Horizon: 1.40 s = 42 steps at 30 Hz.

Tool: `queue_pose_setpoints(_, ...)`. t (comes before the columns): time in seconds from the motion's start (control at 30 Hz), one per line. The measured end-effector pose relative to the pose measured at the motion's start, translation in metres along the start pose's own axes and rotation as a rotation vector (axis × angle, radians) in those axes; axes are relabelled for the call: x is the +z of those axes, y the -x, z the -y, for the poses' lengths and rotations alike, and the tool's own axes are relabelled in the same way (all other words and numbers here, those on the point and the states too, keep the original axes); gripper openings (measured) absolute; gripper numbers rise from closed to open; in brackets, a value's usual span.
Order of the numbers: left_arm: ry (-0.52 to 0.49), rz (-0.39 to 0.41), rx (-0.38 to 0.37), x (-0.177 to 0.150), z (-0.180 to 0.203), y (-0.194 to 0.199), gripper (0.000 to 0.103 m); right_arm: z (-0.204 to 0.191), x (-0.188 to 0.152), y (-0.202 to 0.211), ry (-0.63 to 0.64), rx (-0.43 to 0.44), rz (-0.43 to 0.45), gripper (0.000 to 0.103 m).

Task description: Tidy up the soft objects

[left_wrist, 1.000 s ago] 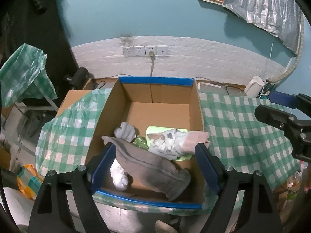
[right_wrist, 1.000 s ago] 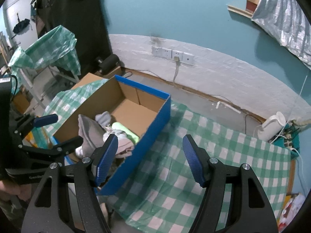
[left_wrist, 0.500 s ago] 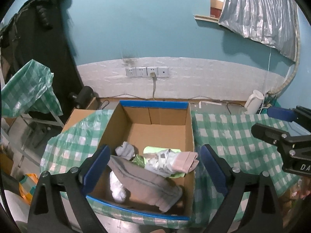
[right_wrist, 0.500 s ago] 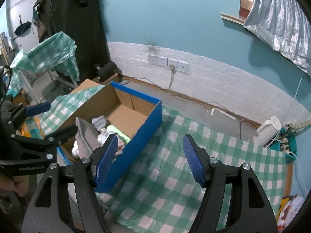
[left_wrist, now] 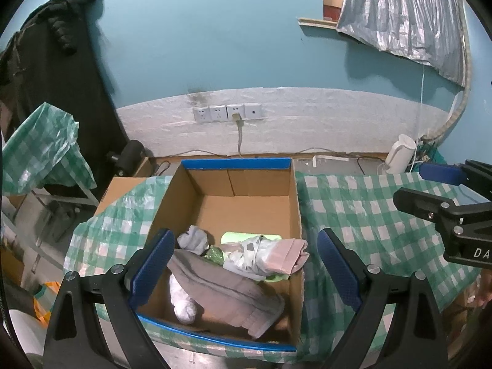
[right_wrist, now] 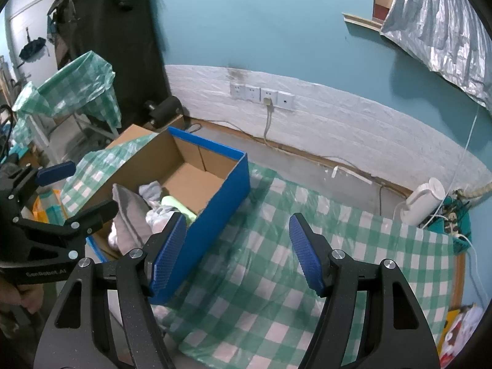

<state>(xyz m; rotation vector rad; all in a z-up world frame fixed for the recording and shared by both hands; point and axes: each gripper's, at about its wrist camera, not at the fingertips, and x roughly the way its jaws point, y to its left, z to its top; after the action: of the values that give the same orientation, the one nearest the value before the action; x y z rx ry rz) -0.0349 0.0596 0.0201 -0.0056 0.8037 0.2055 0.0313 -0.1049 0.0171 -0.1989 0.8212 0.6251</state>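
Observation:
A cardboard box [left_wrist: 295, 215] with a blue taped rim sits on the green checked cloth [left_wrist: 363, 215]. Inside it lie a grey garment [left_wrist: 221, 286], a white sock [left_wrist: 184, 304], a pale grey sock [left_wrist: 193, 240], a white and pink cloth [left_wrist: 267, 255] and a light green item [left_wrist: 243, 236]. My left gripper [left_wrist: 244, 233] hovers above the box's near end, open wide and holding nothing. My right gripper [right_wrist: 238, 218] is open and empty over the checked cloth [right_wrist: 276, 276], to the right of the box [right_wrist: 221, 203]. Each gripper shows in the other's view: left gripper [right_wrist: 94, 185], right gripper [left_wrist: 409, 183].
A white kettle [left_wrist: 399, 153] and cables stand at the back right by the wall. Wall sockets [left_wrist: 227, 113] have one plug in. A second cardboard box [left_wrist: 123, 187] lies left of the box. A rack draped in checked plastic [left_wrist: 40, 150] stands far left.
The left gripper's jaws have spread wider and it has drawn up and back from the box, where the grey garment lies. The right gripper has drifted slightly, still open.

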Motion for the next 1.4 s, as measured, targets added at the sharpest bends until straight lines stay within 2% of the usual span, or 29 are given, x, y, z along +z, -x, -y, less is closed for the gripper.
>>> queue_pose_setpoints(0.23, -0.003, -0.022, -0.005, -0.0023, 0.0021, -0.0049, 0.095, 0.0012, -0.0009, -0.0041, 0.001, -0.001, -0.013, 0.069)
queue_pose_setpoints(1.4, 0.008, -0.018, -0.002, -0.0034, -0.0052, -0.0021, 0.095, -0.0028, 0.0015, -0.0025, 0.009, -0.001, -0.005, 0.069)
